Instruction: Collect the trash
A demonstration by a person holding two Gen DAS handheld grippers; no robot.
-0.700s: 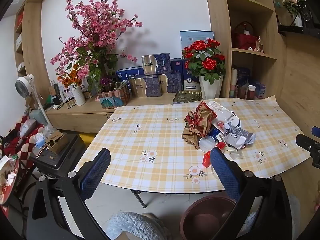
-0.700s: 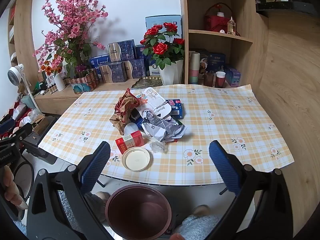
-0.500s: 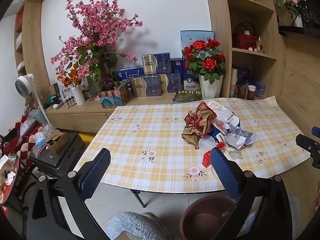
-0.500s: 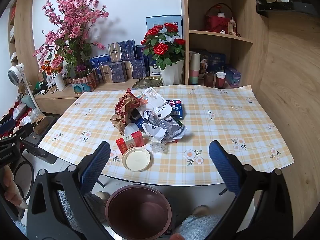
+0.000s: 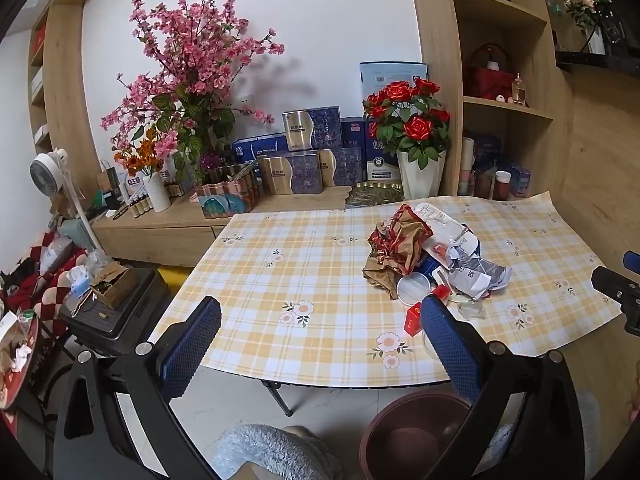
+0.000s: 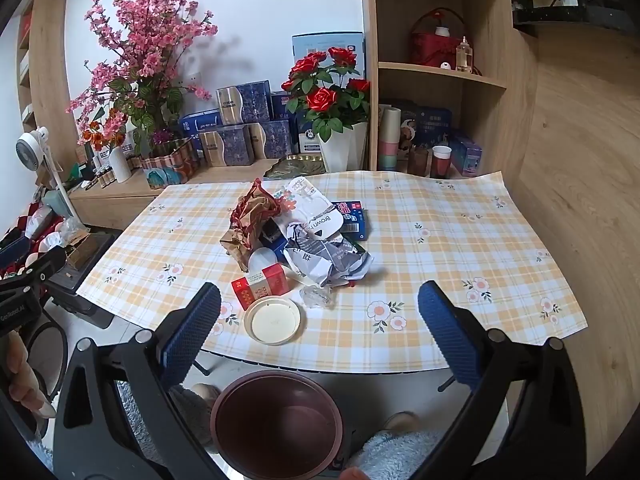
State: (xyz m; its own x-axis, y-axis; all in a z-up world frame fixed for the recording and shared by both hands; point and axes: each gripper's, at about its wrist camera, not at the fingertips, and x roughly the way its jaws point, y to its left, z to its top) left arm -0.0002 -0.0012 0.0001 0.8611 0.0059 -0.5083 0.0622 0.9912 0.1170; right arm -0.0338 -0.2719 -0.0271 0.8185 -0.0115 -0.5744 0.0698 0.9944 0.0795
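A heap of trash lies mid-table: crumpled brown-and-red paper (image 6: 250, 216) (image 5: 396, 244), a crushed grey-white wrapper (image 6: 326, 258) (image 5: 474, 270), a white pouch (image 6: 316, 212), a blue packet (image 6: 352, 216), a red box (image 6: 262, 285) (image 5: 413, 320), a round cream lid (image 6: 273, 320) and a clear plastic scrap (image 6: 316, 295). A dark red bin (image 6: 277, 420) (image 5: 412, 436) stands on the floor below the table's near edge. My left gripper (image 5: 320, 336) hangs open before the near edge, left of the heap. My right gripper (image 6: 319, 320) is open, nothing between its fingers, above the lid and bin.
The checked tablecloth (image 6: 460, 248) hangs over the table's edges. A sideboard behind carries pink blossoms (image 5: 192, 64), a white vase of red roses (image 6: 332, 104) and blue boxes. Shelves (image 6: 440, 72) rise at the right. Fuzzy slippers (image 5: 272, 448) are beside the bin.
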